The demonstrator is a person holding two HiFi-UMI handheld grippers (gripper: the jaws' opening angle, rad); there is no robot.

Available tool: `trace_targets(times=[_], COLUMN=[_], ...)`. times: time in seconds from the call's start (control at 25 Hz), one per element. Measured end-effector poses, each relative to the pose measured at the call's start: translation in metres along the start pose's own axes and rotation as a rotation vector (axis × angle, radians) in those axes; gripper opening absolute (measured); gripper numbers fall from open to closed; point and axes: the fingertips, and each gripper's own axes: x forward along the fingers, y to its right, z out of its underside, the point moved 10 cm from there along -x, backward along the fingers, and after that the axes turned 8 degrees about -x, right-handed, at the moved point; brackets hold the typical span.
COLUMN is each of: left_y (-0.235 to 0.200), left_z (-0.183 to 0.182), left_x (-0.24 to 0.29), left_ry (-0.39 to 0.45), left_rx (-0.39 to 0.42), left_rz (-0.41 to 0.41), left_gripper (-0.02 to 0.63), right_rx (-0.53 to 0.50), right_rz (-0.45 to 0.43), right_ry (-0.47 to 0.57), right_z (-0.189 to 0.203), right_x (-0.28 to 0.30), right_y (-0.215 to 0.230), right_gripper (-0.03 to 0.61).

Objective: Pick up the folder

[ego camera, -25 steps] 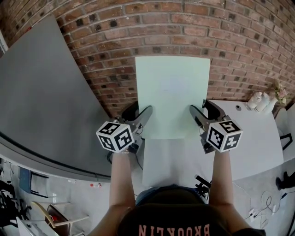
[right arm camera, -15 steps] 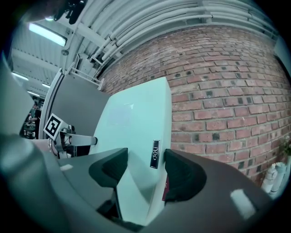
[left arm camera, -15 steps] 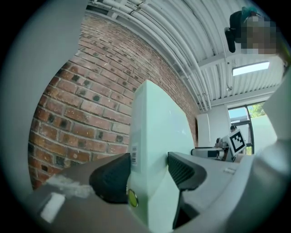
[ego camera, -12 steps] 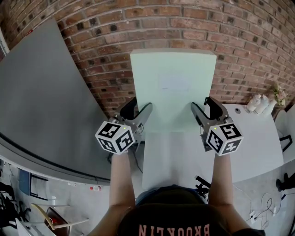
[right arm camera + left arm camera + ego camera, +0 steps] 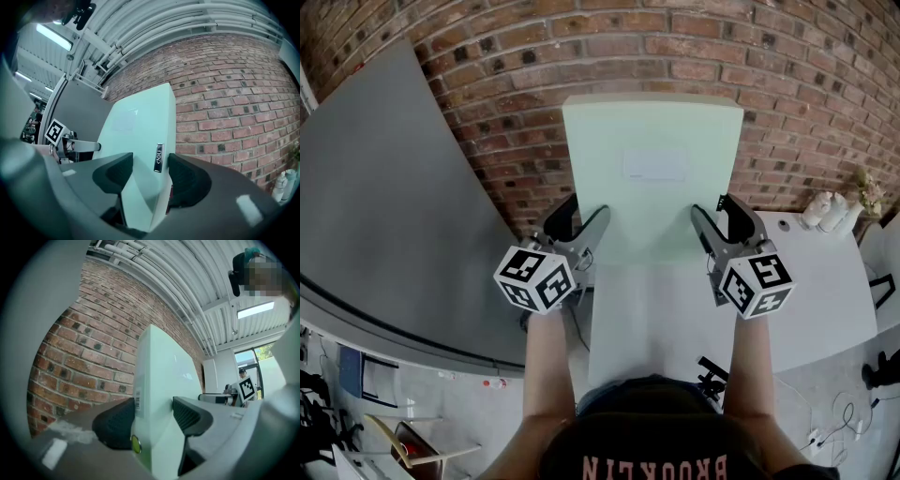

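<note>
the pale green folder [image 5: 652,169] stands higher in front of the brick wall [image 5: 787,84] than a second ago, so the pickup looks done. left gripper [image 5: 581,220] clamps its left edge; right gripper [image 5: 717,216] grips the right, jaws closing.

Head view: above the person, facing fwd & steeply down, brick wall [image 5: 797,94] ahead. Left gripper view rides the left gripper [image 5: 152,420], looks along its jaws, v. close to the folder [image 5: 164,362], edge-on. Right gripper view rides the right gripper [image 5: 150,180], same from the other side, jaws closing w/ folder between them. All 3 share folder & wall.
</note>
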Motion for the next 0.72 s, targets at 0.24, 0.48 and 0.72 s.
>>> trace_targets(times=[0.24,0.48,0.72], left_y=[-0.0011,-0.0021,0.0006], left_z=[-0.0008,-0.0001,-0.0028], left_x=[0.0028,0.0030,0.0033], left_ry=[0.004,0.011,0.023], left_rx=[0.006,0.004,0.016], left_rz=[-0.004,-0.010,-0.012], left_gripper=[0.267,0.265,0.265], right_rx=[-0.007,-0.010,-0.010], right_rz=[0.007,0.006,0.007], right_ry=[0.013,0.020,0.030], right_z=[0.0003,0.0003,-0.0015], right_x=[0.0015,0.0026,0.0012], right_y=[0.0009,0.0008,0.0017], right_gripper=[0.241,0.239,0.238])
